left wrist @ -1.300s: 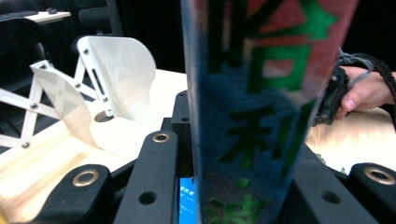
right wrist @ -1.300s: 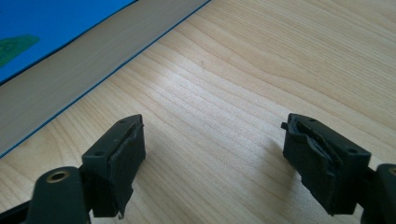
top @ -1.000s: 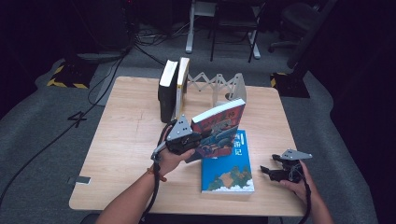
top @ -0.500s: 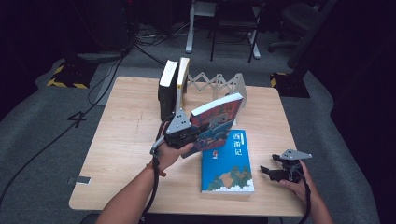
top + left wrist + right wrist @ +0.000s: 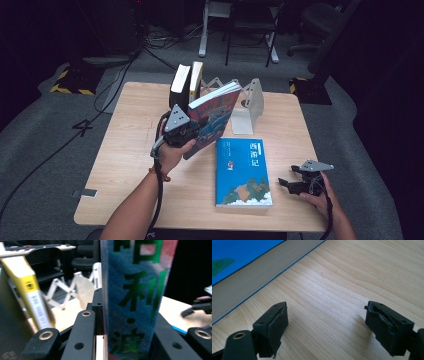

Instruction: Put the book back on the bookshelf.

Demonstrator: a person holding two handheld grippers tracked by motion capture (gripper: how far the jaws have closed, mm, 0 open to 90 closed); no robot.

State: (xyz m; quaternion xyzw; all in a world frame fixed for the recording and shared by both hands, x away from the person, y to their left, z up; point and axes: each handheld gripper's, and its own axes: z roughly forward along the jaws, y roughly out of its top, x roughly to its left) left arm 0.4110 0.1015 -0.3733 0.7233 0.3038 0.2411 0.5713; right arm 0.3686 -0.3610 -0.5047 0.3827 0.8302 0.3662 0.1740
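Note:
My left gripper [image 5: 192,136] is shut on a thick book with a red and blue cover [image 5: 212,117], which it holds tilted above the table, next to two upright books [image 5: 186,85] in an extending rack [image 5: 250,102]. In the left gripper view the held book's blue spine [image 5: 132,297] with green characters fills the gap between the jaws. A blue book [image 5: 243,172] lies flat on the table. My right gripper [image 5: 286,184] rests low at the table's front right, open and holding nothing, its fingertips [image 5: 274,322] just off the flat book's page edge [image 5: 249,282].
The wooden table [image 5: 130,150] has bare room at its left and front left. A yellow-spined upright book [image 5: 32,292] and the white accordion rack [image 5: 75,287] stand behind the held book. Chairs and cables are on the floor beyond the far edge.
My left gripper has carried the red and blue book up and toward the far side, closer to the upright books. The right gripper has stayed in place.

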